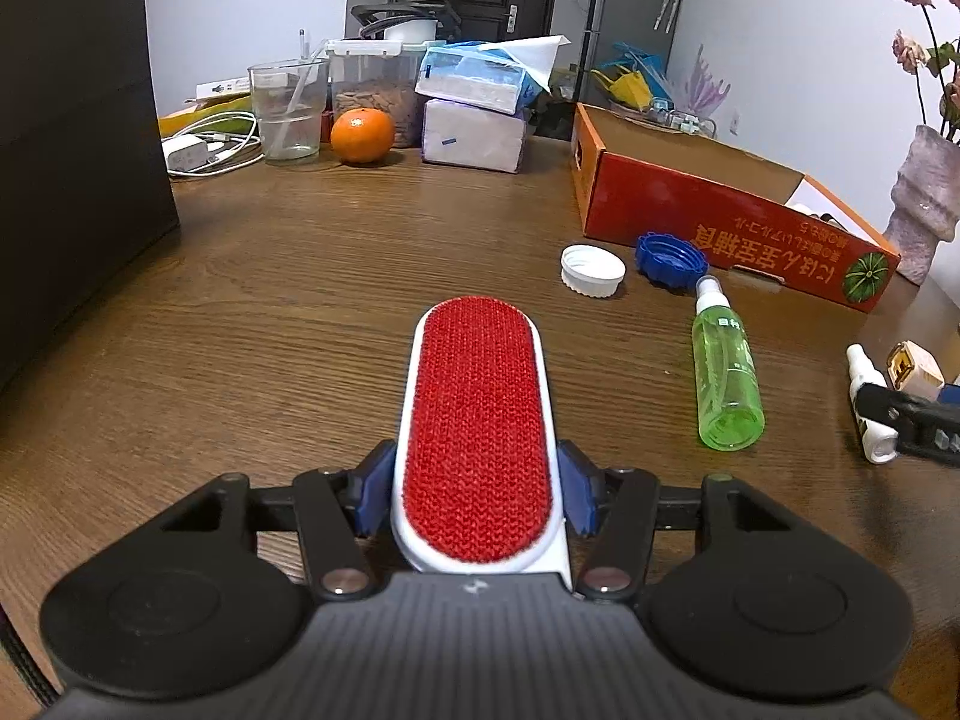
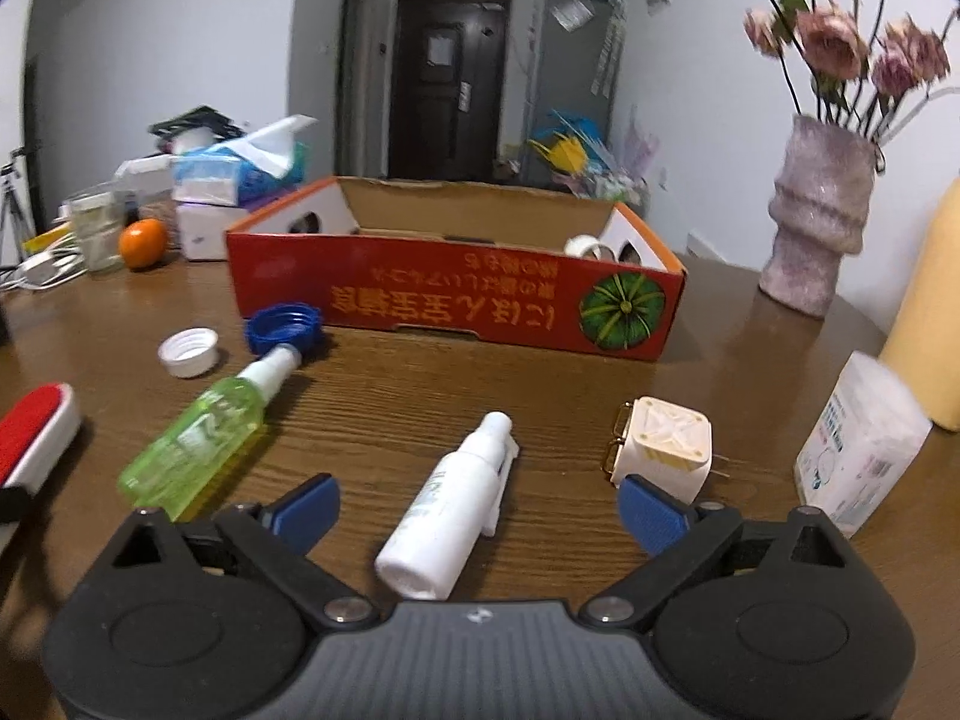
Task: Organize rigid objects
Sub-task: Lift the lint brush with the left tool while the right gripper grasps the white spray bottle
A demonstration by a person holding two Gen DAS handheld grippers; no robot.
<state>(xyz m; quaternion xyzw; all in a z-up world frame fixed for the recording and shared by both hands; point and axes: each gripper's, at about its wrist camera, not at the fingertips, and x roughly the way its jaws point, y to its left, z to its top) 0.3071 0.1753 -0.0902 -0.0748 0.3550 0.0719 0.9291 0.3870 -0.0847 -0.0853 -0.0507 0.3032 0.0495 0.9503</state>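
A brown wood-grain table (image 1: 300, 276) fills both views. Toward its far right side sits an open red and orange cardboard box (image 2: 456, 300), long and shallow, with upside-down printed characters and a green pumpkin picture on its front wall.

The left gripper (image 1: 477, 492) is clamped on a lint brush (image 1: 477, 420): a long white plastic oval with a red fabric face turned upward. Its blue pads press the brush's two long sides near its near end, and the rest of the brush points away across the table.

To the right of the brush lies a clear green spray bottle (image 2: 192, 450) on its side, its white nozzle pointing toward the box and touching a blue ridged cap (image 2: 282, 327) that sits just in front of the box wall. A white ribbed cap (image 2: 189, 351) rests open side up, just left of the blue one.

The right gripper (image 2: 477, 507) has its fingers spread wide on either side of a small white spray bottle (image 2: 450, 516) lying on its side, nozzle away; the pads are not touching it. Just beside the right pad sits a white cube-shaped plug adapter (image 2: 663, 444) with metal prongs.
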